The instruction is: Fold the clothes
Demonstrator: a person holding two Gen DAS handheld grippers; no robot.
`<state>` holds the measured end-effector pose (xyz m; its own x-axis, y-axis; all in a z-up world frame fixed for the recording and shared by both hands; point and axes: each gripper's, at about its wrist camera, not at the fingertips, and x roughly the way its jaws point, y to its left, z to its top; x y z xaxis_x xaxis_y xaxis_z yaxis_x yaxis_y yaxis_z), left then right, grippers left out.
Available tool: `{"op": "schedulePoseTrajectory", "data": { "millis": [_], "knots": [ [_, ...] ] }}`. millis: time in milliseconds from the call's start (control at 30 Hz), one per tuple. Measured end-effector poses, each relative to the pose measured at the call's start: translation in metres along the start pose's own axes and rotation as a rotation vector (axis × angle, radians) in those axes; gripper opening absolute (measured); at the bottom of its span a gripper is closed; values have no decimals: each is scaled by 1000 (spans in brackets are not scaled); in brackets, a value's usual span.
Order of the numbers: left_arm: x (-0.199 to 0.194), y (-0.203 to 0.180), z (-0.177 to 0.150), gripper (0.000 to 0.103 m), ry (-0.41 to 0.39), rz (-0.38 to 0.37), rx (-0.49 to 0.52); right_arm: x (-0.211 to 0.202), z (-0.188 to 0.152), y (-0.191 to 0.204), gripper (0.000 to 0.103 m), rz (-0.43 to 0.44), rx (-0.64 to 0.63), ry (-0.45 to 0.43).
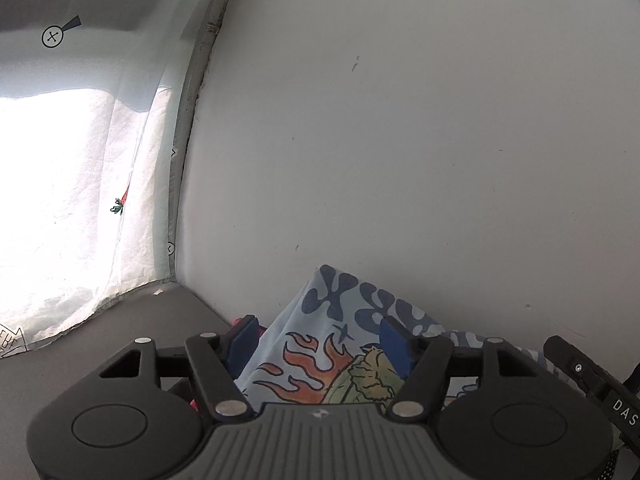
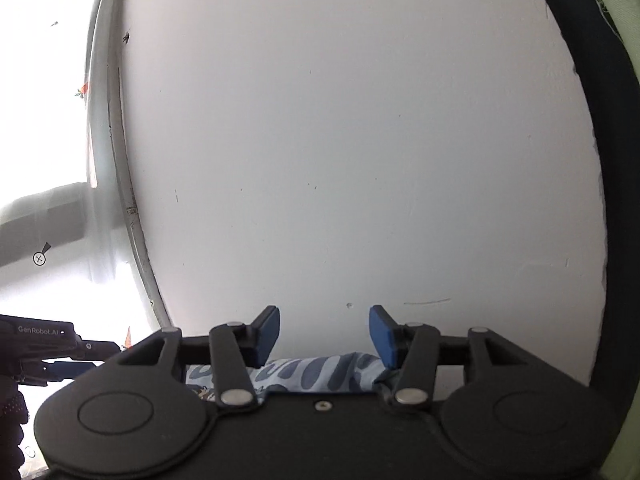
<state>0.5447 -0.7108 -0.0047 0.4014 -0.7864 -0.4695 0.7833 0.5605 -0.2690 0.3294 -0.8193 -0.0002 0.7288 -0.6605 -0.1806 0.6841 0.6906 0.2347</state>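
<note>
A light blue garment with dark blue flower shapes and an orange flame print lies bunched low in the left wrist view, between the blue pads of my left gripper, which is open around it. In the right wrist view the same cloth shows as a strip under my right gripper, whose jaws stand open and hold nothing. Both cameras tilt up at the white wall. The right gripper's body shows at the right edge of the left view; the left gripper's body shows at the left of the right view.
A white wall fills most of both views. A sunlit white curtain with small printed marks hangs at the left. A grey surface runs below the curtain. A dark-edged pale green object stands at the right.
</note>
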Motion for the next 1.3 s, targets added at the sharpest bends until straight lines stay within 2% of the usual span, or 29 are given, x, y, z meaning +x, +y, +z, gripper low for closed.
{"op": "schedulePoseTrajectory", "data": {
  "millis": [67, 100, 133, 200, 267, 300, 367, 433, 500, 533, 633, 700, 833, 900, 1000, 1167, 1233, 1300],
  "knots": [
    [20, 0, -14, 69, 66, 70, -10, 22, -14, 6, 43, -26, -1, 97],
    [30, 1, -21, 73, 100, 105, -16, 28, -25, 8, 42, -56, 7, 137],
    [37, 7, -27, 80, 109, 101, -52, 30, -37, 10, 42, -83, 15, 166],
    [45, 20, -34, 85, 120, 79, -136, 33, -49, 10, 43, -104, -6, 189],
    [43, 27, -31, 85, 124, 73, -166, 34, -46, 12, 44, -88, -53, 197],
    [41, 28, -30, 85, 126, 79, -168, 33, -44, 13, 45, -79, -69, 200],
    [26, 27, -28, 84, 96, 141, -160, 33, -36, 17, 49, -61, -112, 203],
    [2, 26, -28, 87, 30, 190, -138, 29, -32, 13, 60, -29, -135, 207],
    [-30, 25, -32, 95, -32, 205, -120, 18, -34, 0, 83, 7, -149, 196],
    [-46, 25, -34, 99, -64, 217, -110, 13, -34, -3, 87, 15, -156, 187],
    [-96, 22, -45, 103, -165, 281, -73, -1, -25, 7, 91, 51, -217, 151],
    [-129, 21, -53, 103, -217, 333, -67, -12, -19, 15, 97, 80, -255, 131],
    [-197, 16, -76, 103, -322, 472, -91, -41, -8, 28, 100, 166, -293, 114],
    [-236, 8, -87, 103, -372, 572, -115, -56, -7, 36, 102, 218, -318, 99],
    [-291, -5, -102, 103, -464, 647, -129, -84, -10, 54, 102, 313, -363, 50],
    [-354, -29, -120, 103, -534, 811, -75, -134, -21, 86, 103, 489, -384, 9],
    [-380, -38, -130, 103, -552, 902, -35, -151, -25, 99, 103, 586, -347, 37],
    [-405, -43, -136, 103, -522, 950, -21, -170, -30, 113, 103, 676, -304, 76]
  ]
}}
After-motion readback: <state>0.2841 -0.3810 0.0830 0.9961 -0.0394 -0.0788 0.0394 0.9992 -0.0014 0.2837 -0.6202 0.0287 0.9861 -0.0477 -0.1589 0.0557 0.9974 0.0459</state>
